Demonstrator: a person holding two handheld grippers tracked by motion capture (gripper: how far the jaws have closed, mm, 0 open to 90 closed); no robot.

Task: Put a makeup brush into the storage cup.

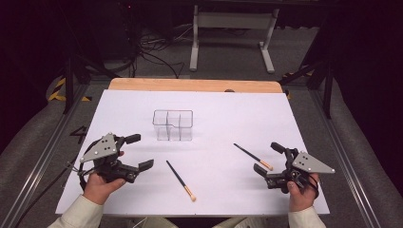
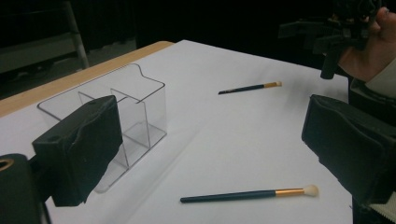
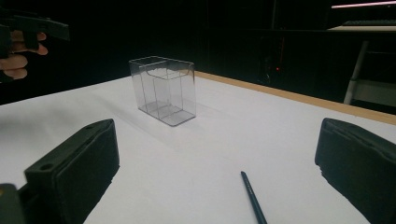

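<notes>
High view: a person's two forearms in pale sleeves come in from the near edge, each hand wrapped round a gripper held low over the table, wrists roughly level. Left gripper (image 1: pixel 138 152) sits at the near-left, jaws wide apart, nothing btwn them. Right gripper (image 1: pixel 269 157) at near-right, jaws likewise spread & empty, with one brush (image 1: pixel 253 156) lying just beside its tips. A second brush (image 1: pixel 181 179) lies flat near the table's middle-front, btwn the two hands, clear of both. A clear plastic organizer (image 1: pixel 173 125) stands upright further back, near centre. White sheet (image 1: pixel 214 102) covers the table; a wooden edge (image 1: pixel 190 85) shows at the far side. Dark room behind, w/ cables on the floor & a white table frame (image 1: pixel 233 33).
</notes>
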